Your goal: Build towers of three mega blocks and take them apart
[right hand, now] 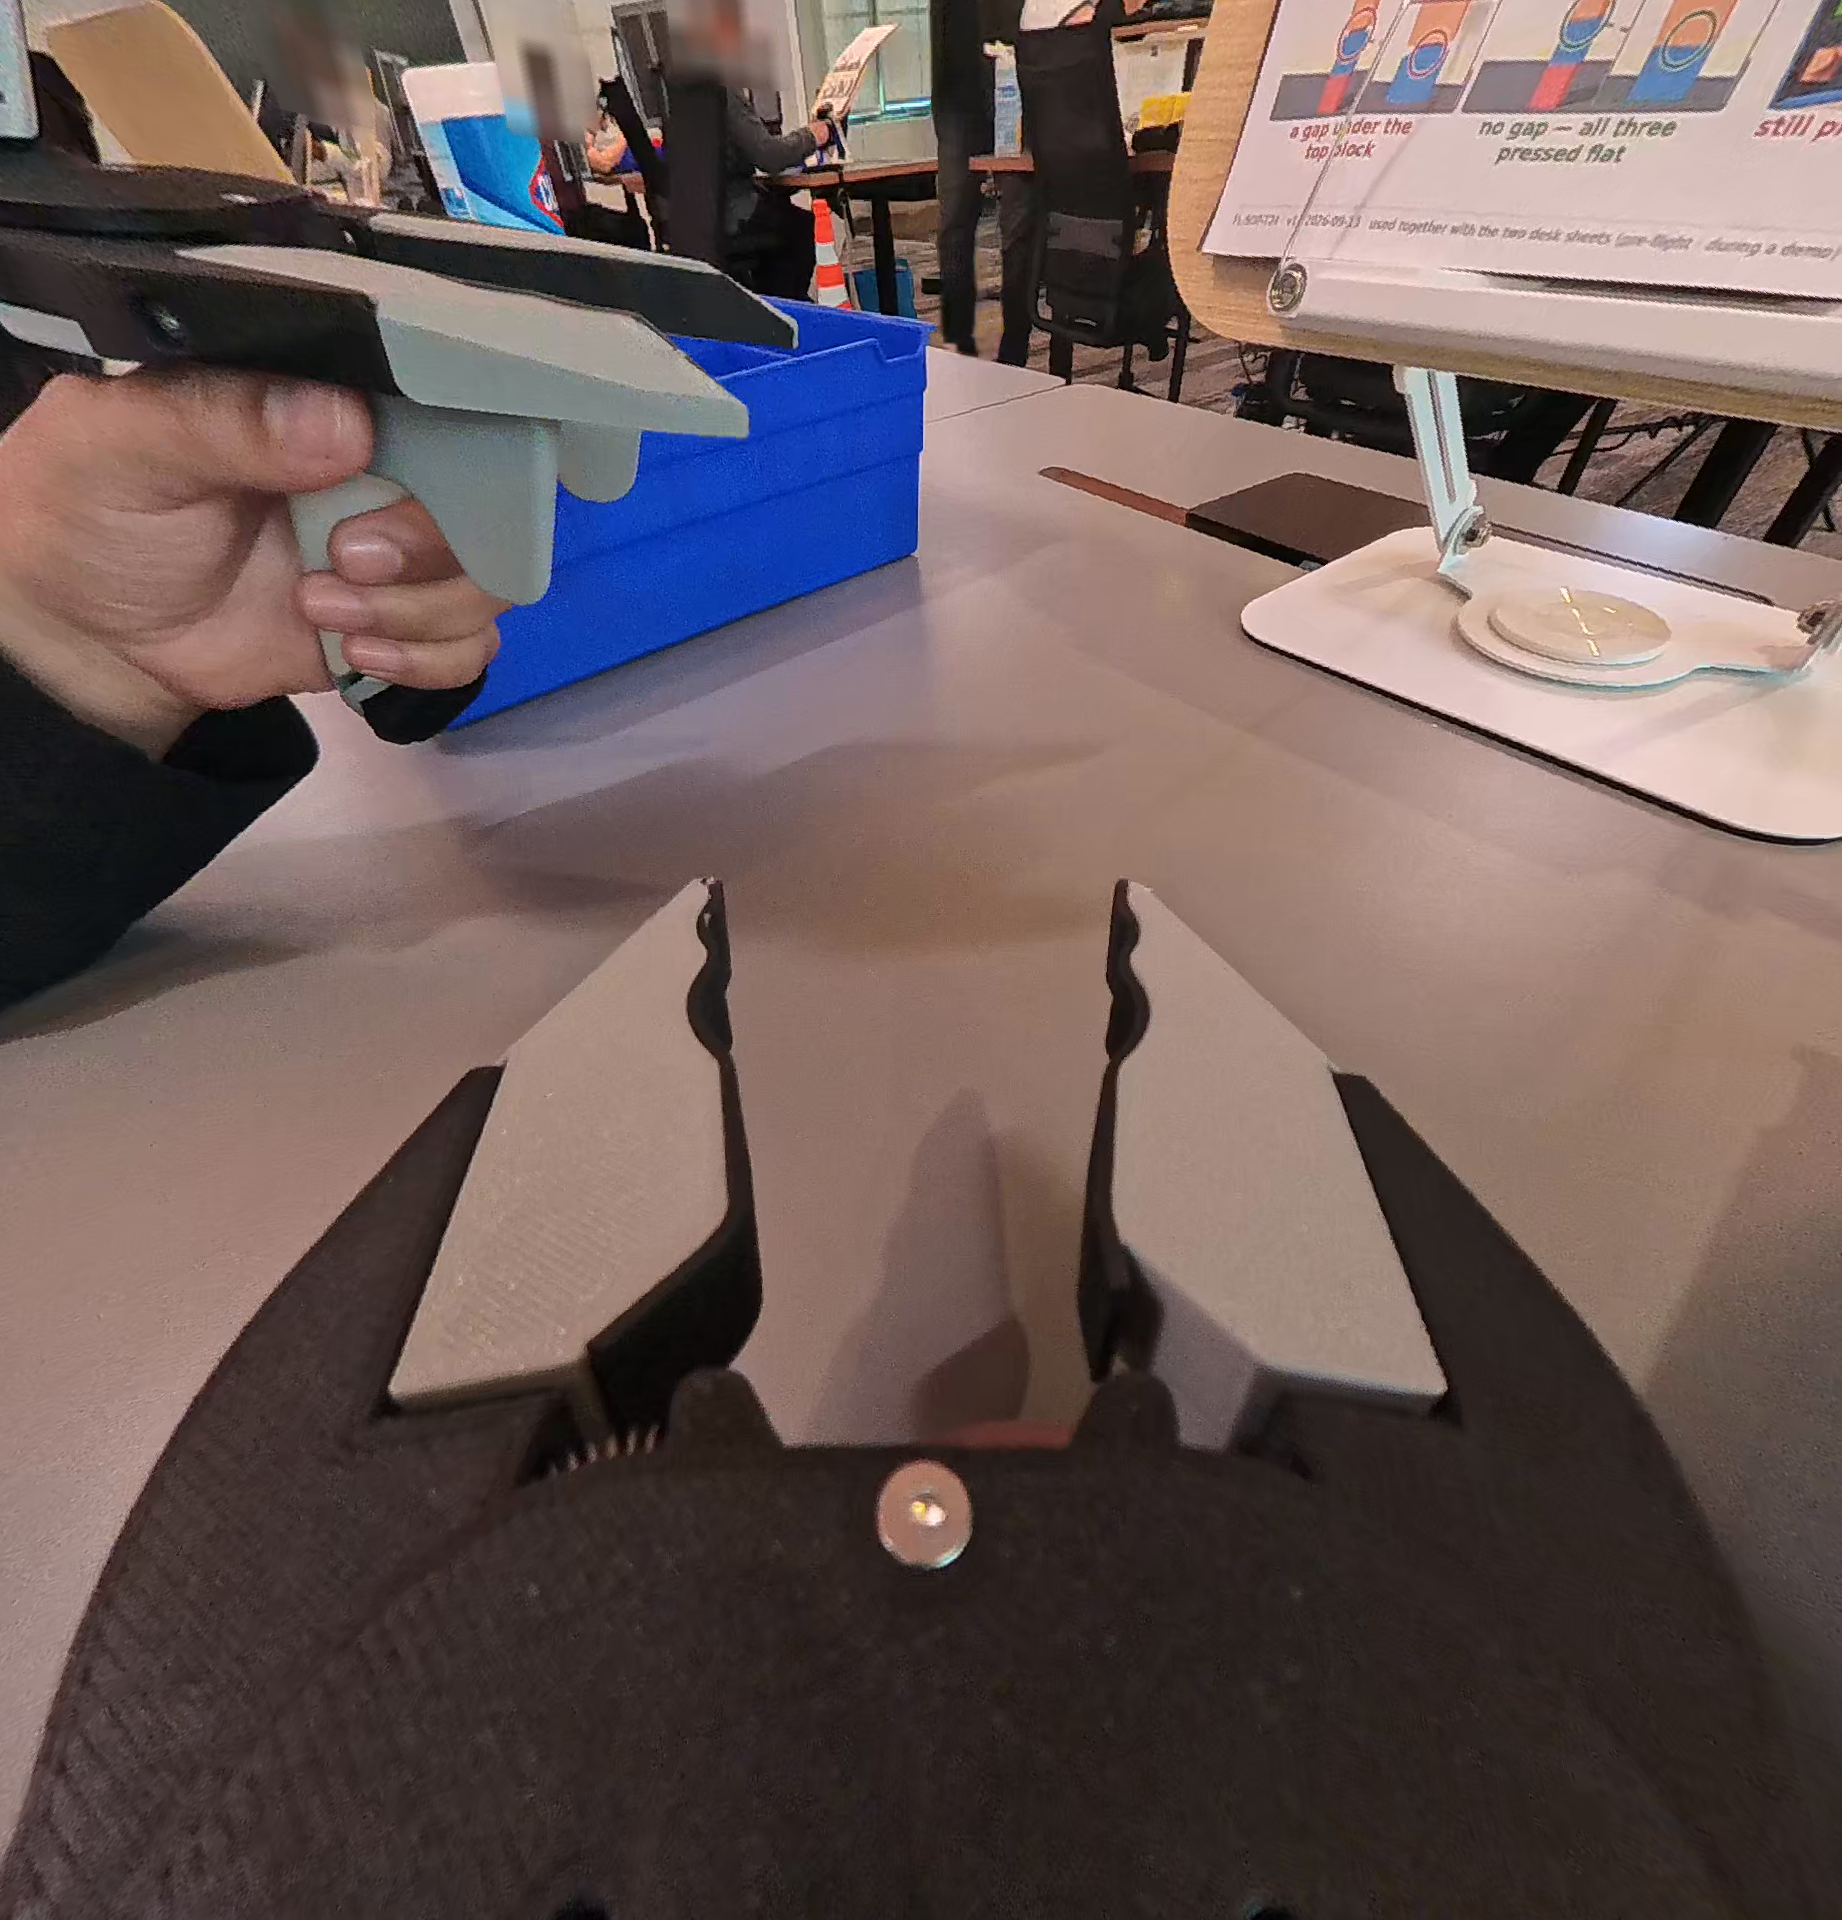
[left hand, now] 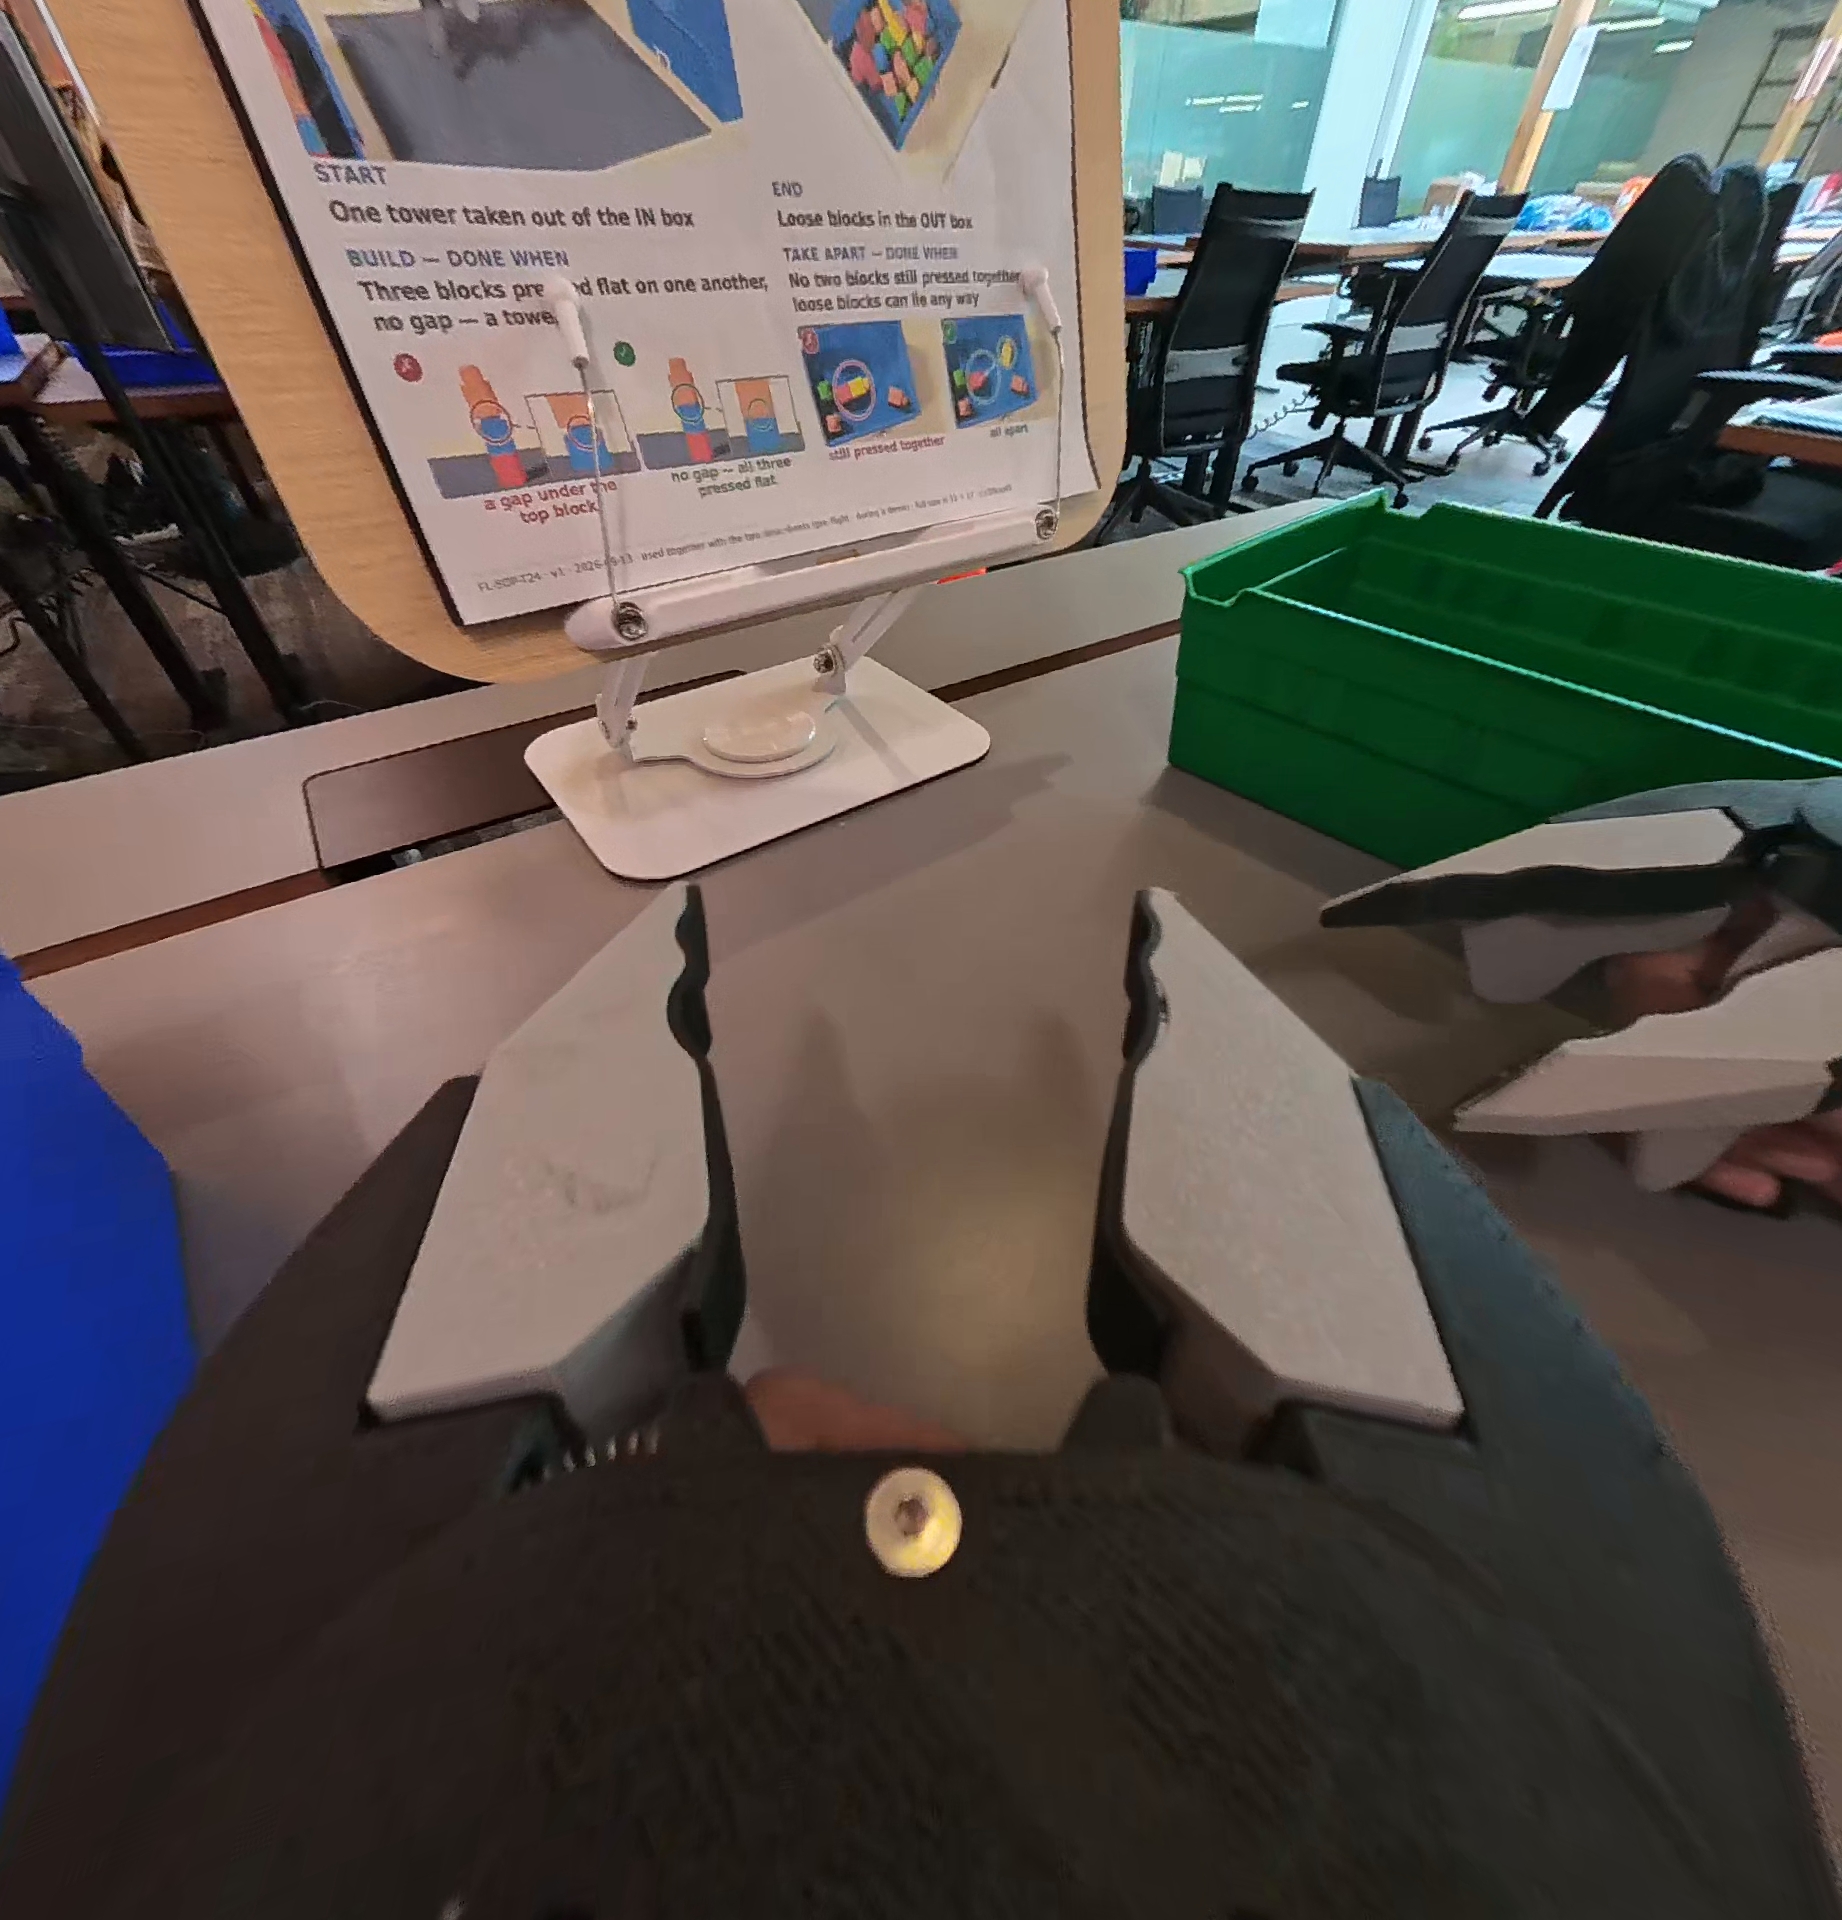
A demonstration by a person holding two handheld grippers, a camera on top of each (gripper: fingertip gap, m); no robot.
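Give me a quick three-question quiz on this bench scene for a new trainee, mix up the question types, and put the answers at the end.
1. True or false: the left claw is holding a block.
2. Which bin sits on the left claw's side of the table? A) the green bin B) the blue bin C) neither
3. Fill in: the instruction sheet rests on a white ___ between the bins.

Key
1. False. Both the left claw and the right claw are open and empty, above bare table.
2. B. The green bin is on the right claw's side.
3. Stand.
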